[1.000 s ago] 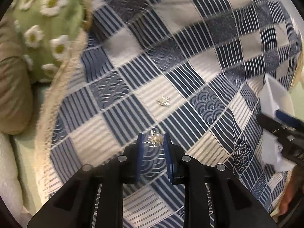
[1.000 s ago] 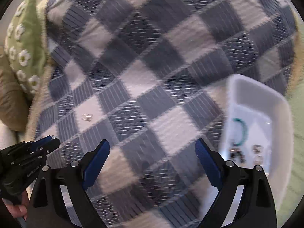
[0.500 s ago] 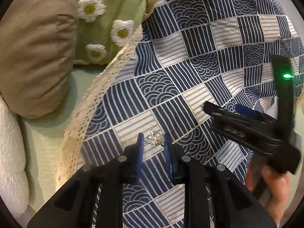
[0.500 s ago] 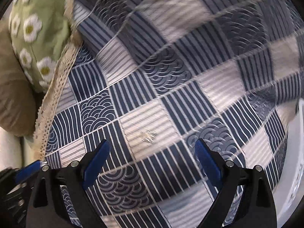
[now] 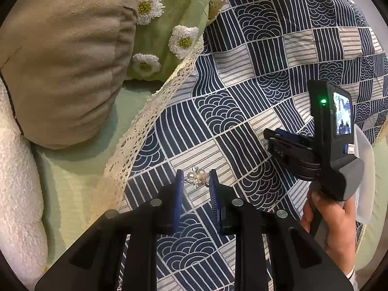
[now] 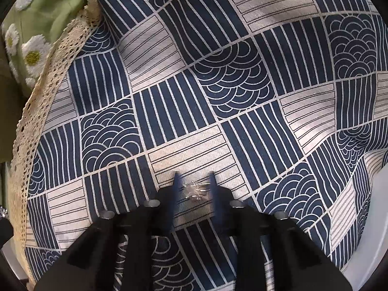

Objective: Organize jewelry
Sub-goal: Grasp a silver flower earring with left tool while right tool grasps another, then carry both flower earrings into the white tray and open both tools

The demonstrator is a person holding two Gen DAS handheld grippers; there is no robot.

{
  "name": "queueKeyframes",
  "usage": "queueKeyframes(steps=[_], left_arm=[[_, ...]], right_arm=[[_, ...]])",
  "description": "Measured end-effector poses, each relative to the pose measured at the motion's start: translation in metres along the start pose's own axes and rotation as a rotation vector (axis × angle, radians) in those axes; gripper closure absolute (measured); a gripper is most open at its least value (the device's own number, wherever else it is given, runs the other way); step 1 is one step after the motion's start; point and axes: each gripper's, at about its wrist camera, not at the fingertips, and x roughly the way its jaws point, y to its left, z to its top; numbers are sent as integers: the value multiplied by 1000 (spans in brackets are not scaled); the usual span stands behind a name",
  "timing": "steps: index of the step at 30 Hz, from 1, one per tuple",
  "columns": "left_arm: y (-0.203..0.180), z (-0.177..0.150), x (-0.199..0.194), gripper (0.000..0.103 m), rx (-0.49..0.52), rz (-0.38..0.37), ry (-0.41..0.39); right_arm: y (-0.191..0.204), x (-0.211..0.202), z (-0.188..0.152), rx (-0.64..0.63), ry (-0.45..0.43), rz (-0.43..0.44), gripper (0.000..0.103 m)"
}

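My left gripper (image 5: pixel 195 177) is shut on a silver pearl brooch (image 5: pixel 197 177) and holds it above the blue-and-white patterned cloth (image 5: pixel 254 97). My right gripper (image 6: pixel 194 186) has closed around a small silver earring (image 6: pixel 194 190) lying on a pale square of the cloth (image 6: pixel 218 92); the fingers look blurred. The right gripper also shows in the left wrist view (image 5: pixel 286 143), low over the cloth at the right, with a hand holding it.
A green daisy cushion (image 5: pixel 174 12) and a tan cushion (image 5: pixel 63 55) lie at the left beyond the cloth's lace edge (image 5: pixel 145 118). The white tray's rim (image 6: pixel 371 218) shows at the lower right, also in the left wrist view (image 5: pixel 363 169).
My right gripper moved left and down to the small earring and closed from wide open onto it. My left gripper kept the brooch and swung left, toward the cushions.
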Motion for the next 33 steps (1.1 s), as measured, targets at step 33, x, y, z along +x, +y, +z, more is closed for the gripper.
queueKeyframes(steps=[33], left_arm=[[-424,-83,48,83,619,-321,66]], right_arm=[[-372,-154,-174,371,1,-198,81]])
